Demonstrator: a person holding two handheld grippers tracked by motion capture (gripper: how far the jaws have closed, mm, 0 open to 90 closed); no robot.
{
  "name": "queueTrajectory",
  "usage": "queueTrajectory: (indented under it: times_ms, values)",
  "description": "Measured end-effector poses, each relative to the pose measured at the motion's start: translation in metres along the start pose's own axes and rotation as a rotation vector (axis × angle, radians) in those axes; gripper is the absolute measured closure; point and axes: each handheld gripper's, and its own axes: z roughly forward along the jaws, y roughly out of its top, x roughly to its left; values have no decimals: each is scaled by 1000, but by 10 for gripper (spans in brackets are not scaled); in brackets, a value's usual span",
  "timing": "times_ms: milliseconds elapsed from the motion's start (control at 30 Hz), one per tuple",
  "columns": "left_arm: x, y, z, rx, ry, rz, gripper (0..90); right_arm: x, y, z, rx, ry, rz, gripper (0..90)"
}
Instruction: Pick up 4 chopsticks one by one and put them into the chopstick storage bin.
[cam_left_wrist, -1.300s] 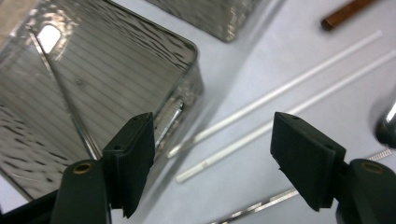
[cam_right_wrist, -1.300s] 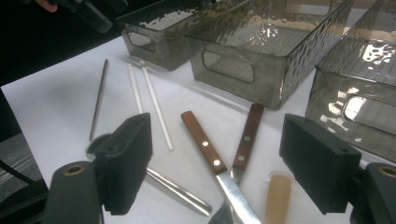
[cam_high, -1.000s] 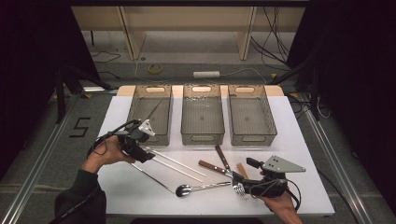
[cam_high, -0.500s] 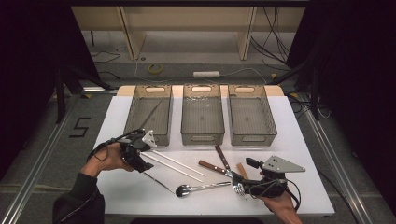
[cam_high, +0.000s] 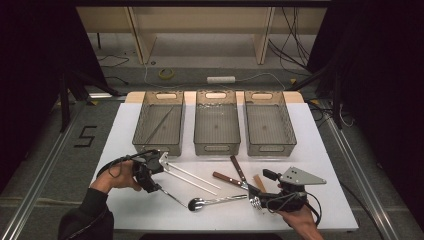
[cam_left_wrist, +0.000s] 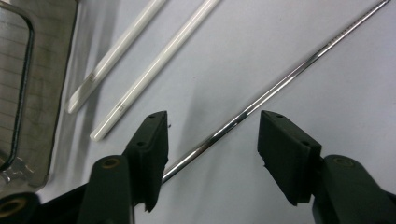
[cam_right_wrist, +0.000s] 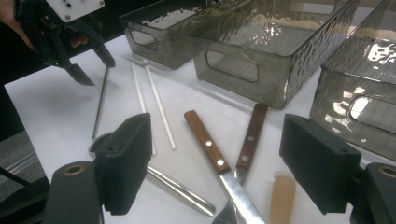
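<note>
- High view: white tabletop (cam_high: 320, 150) carried three smoked plastic bins (cam_high: 215, 123) in a row; left gripper (cam_high: 156, 181) sat near the front left over a thin metal rod (cam_high: 172, 196); right gripper (cam_high: 257, 200) sat front right, beside a spoon (cam_high: 210, 202).
- Left gripper view: fingers (cam_left_wrist: 152, 149) stood spread, nothing between them but the metal rod (cam_left_wrist: 261, 100) lying on the tabletop; two white sticks (cam_left_wrist: 154, 65) lay beside it.
- Right gripper view: fingers (cam_right_wrist: 126, 158) were parted and gripped nothing; two wooden-handled knives (cam_right_wrist: 208, 147) lay ahead, tan tube (cam_right_wrist: 282, 196) just beside.
</note>
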Motion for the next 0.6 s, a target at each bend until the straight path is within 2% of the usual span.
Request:
queueTrajectory:
  times_ms: [133,200,233,367,567,600]
  values:
    - [-1,0,5,20,-11,18,491,0,0,0,4,2,1,265]
    - [-1,0,7,35,-13,51,513,1,0,0,3,3,0,265]
    - [-1,0,7,35,-13,51,522,1,0,0,3,3,0,265]
    - [-2,0,12,46,-17,82,554,1,0,0,5,3,-1,265]
    - [-3,1,14,51,-17,105,580,1,0,1,8,2,-2,265]
    - [-2,1,15,61,-16,124,587,1,0,1,8,3,-2,265]
